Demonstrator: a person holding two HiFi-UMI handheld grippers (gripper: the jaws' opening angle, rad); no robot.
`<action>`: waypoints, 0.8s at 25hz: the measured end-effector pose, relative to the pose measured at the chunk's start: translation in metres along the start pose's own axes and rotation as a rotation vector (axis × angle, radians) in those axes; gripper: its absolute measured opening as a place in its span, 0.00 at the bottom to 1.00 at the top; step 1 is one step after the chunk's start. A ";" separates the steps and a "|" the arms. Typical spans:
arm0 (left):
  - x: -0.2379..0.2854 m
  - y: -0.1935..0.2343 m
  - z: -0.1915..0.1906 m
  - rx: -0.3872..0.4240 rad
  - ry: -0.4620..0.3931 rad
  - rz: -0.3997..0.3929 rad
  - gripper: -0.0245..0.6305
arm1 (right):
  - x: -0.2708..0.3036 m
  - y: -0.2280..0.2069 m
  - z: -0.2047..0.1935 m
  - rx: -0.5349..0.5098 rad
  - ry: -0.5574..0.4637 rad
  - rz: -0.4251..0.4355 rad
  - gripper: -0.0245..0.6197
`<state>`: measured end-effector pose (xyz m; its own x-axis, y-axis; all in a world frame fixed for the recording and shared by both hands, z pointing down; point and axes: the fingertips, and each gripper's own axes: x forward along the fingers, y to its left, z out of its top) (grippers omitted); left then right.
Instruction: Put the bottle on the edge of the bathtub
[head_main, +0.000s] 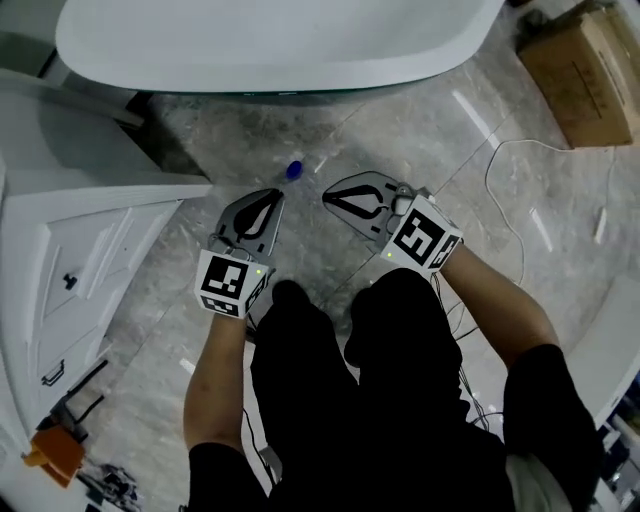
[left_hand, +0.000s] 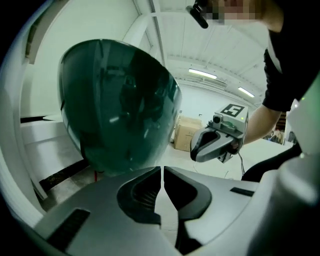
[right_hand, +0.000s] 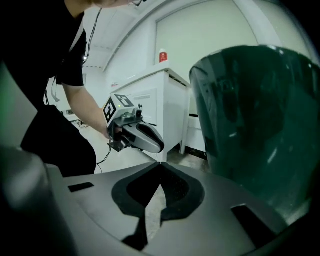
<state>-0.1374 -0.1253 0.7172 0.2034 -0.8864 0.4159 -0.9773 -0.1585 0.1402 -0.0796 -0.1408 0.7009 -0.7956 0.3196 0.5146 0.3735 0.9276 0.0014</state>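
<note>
Only the head view shows the bottle (head_main: 300, 168); it lies on the floor just before the bathtub (head_main: 270, 50), long axis roughly left-right, blue cap leftward; left gripper (head_main: 276, 197) and right gripper (head_main: 328, 197) closed, empty.

In the head view the bathtub (head_main: 280, 45) spans the top of the frame, with the floor (head_main: 420, 140) below it. The bottle (head_main: 294, 171) lies on the floor just below the tub, at upper centre. Lower in the frame, near the centre, the left gripper (head_main: 277, 193) and the right gripper (head_main: 327, 196) are side by side, both clear of the bottle. A cabinet (head_main: 80, 250) fills the left edge. A box (head_main: 585, 75) sits in the upper right corner, and a cable (head_main: 497, 190) lies on the floor below the box.
</note>
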 end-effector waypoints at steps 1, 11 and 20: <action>-0.010 -0.007 0.014 -0.018 -0.002 0.001 0.08 | -0.010 0.007 0.012 0.021 0.004 -0.003 0.08; -0.161 -0.053 0.184 -0.125 -0.036 0.179 0.08 | -0.126 0.080 0.166 0.149 0.046 0.019 0.08; -0.245 -0.119 0.301 -0.232 -0.071 0.164 0.08 | -0.224 0.105 0.279 0.272 -0.020 -0.079 0.08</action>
<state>-0.0882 -0.0198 0.3282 0.0314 -0.9217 0.3867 -0.9558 0.0855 0.2814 0.0046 -0.0607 0.3466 -0.8276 0.2455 0.5047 0.1704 0.9667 -0.1908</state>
